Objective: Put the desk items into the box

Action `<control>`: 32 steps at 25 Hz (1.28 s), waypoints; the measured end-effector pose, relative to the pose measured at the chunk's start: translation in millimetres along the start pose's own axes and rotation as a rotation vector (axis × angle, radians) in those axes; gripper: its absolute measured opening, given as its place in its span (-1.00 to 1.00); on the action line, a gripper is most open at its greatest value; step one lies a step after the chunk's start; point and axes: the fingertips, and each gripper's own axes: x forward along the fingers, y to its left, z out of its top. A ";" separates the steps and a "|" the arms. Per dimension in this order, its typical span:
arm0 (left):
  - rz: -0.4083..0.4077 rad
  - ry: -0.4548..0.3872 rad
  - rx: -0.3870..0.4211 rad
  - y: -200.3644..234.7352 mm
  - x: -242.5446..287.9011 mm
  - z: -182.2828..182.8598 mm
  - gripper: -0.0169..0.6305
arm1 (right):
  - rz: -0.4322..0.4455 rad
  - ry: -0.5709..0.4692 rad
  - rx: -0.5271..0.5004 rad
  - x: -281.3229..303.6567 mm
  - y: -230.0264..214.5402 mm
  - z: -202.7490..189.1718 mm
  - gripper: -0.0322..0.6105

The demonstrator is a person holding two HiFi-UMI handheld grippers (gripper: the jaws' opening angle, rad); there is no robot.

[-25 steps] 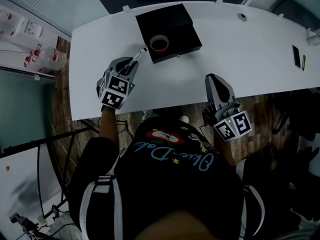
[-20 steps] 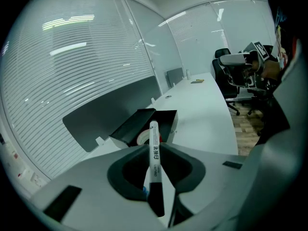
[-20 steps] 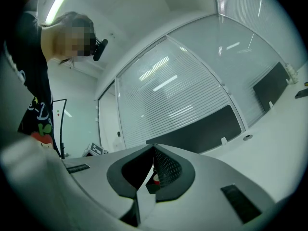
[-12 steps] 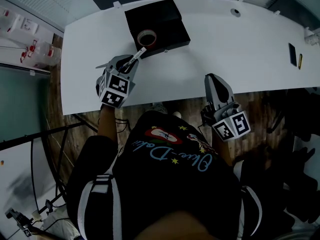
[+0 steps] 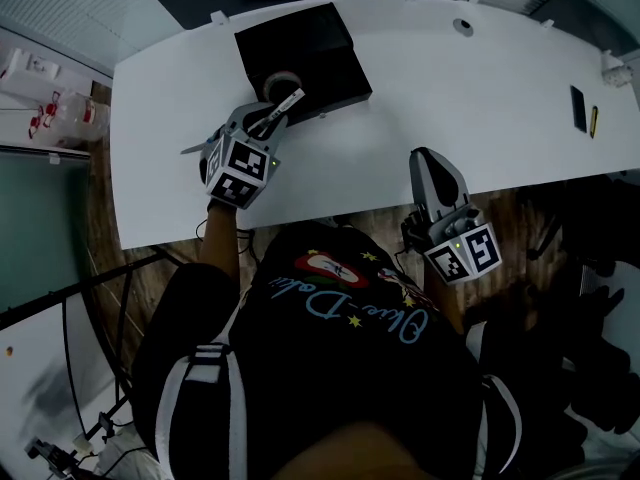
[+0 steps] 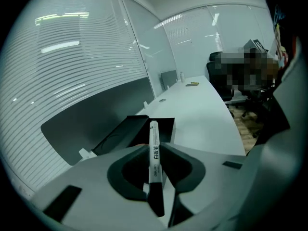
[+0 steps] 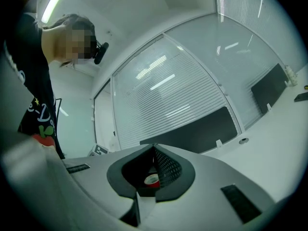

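White marker (image 6: 153,148) is pinched between the left gripper's (image 5: 262,125) jaws. Its long axis runs far-right from them toward the black box (image 5: 335,48) just beyond, and its tip seems to overhang the box's near rim. The right gripper (image 5: 428,163), jaws together and empty, sits well apart at the desk's (image 5: 480,108) near edge.

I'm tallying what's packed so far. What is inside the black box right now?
A roll of tape lies inside the black box. The marker clamped in the left gripper covers the box's near edge by the roll. The remaining interior is too dark to read.
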 end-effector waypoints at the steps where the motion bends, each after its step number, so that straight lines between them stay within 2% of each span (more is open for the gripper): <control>1: -0.008 -0.003 -0.001 0.5 3.4 1.5 -0.65 | -0.005 0.000 -0.001 0.8 -2.1 0.9 -0.80; 15: -0.122 -0.030 0.032 -13.9 56.3 12.6 -0.65 | -0.106 0.017 -0.020 -2.0 -24.6 7.9 -0.80; 32: -0.203 -0.012 0.039 -27.2 97.0 -4.1 -0.64 | -0.186 0.044 -0.050 -11.1 -39.7 11.1 -0.80</control>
